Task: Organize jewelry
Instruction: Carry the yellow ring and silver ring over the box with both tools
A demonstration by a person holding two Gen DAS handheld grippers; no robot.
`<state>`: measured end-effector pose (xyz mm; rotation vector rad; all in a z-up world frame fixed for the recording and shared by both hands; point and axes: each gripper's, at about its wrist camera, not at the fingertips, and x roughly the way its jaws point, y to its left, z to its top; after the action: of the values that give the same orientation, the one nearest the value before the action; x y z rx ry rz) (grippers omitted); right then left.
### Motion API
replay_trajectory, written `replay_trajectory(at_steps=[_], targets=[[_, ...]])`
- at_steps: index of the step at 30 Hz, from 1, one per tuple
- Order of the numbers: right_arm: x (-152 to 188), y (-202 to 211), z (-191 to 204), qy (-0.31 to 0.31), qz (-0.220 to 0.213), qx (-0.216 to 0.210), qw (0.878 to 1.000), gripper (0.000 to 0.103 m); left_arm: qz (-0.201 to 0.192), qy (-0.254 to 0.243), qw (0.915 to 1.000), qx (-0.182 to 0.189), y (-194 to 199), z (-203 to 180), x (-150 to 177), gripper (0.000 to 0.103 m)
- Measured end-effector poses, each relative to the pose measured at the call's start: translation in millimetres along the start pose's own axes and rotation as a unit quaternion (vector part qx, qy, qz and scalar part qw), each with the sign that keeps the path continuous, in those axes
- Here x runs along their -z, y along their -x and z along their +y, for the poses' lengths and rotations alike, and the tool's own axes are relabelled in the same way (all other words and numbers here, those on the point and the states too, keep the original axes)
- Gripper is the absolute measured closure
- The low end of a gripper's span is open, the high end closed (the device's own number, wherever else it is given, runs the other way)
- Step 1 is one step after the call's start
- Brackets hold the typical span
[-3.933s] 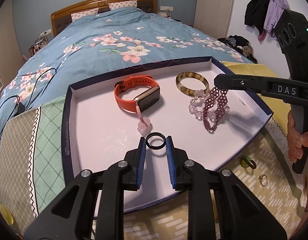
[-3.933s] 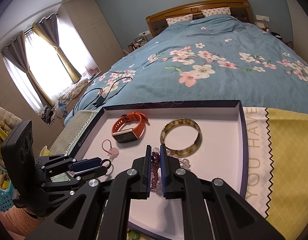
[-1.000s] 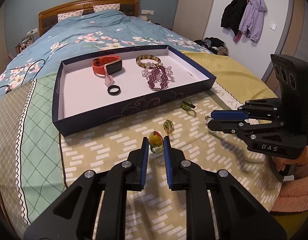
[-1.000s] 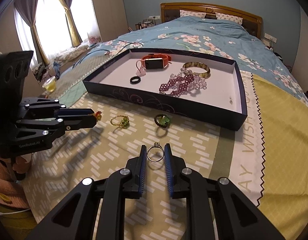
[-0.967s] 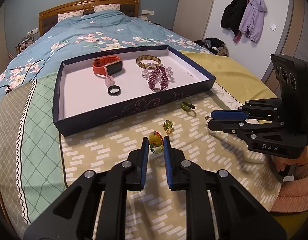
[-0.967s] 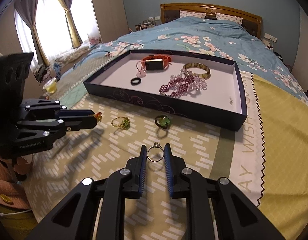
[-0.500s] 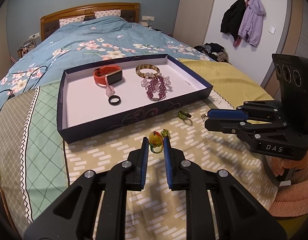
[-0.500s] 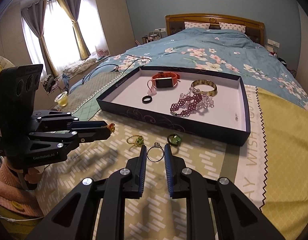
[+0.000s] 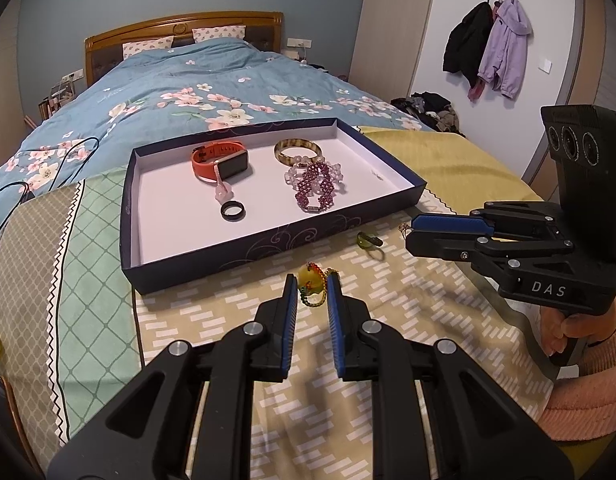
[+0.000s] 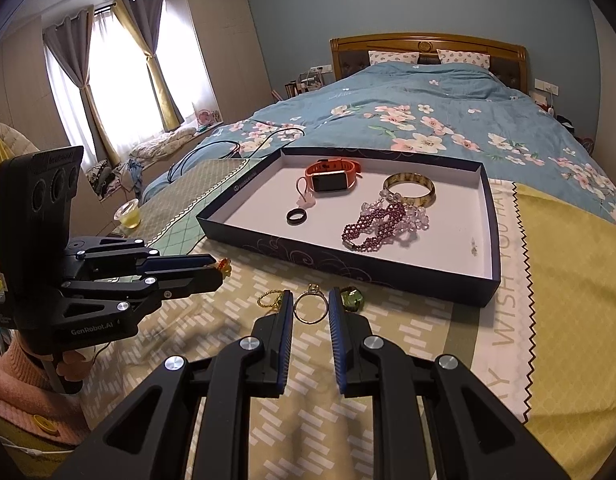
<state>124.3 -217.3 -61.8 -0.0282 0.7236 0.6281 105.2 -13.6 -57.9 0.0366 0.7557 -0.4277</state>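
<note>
Lifted clear of the bedspread (image 9: 408, 304) since a second ago, both grippers, each with its catch, and tilted up a little, so more of the room shows now. Left gripper (image 9: 312, 286) narrow, pinched on a yellow beaded ring (image 9: 312, 278) held between the blue pads, above the spread and just short of the tray's near wall. Right gripper (image 10: 311, 307) narrow too, clamped across a thin gold ring (image 10: 310, 307) with a small stone on top, hanging upright between the pads.

Left on the spread in front of the tray (image 10: 492, 264): a green ring (image 10: 352, 298) just right of the right gripper's tips, and a gold-wire ring (image 10: 270, 298) just left of them.

Inside the tray: orange watch (image 10: 330, 178) at the back, amber bangle (image 10: 408, 189) beside it, purple bracelet (image 10: 374, 226) with clear beads touching the bangle, black ring (image 10: 297, 216) near the front, pink charm (image 10: 306, 199) between ring and watch. Right half of the tray floor bare apart from a tiny speck, too small to tell.
</note>
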Motion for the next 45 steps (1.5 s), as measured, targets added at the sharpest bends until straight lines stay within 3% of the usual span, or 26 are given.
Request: replay_trajectory(at_steps=[45], targets=[[-25,-1,-9,0.003,-0.022,0.007,1.000,0.087,-0.027,0.005,0.9995,-0.018,7,8,-19,0.088]])
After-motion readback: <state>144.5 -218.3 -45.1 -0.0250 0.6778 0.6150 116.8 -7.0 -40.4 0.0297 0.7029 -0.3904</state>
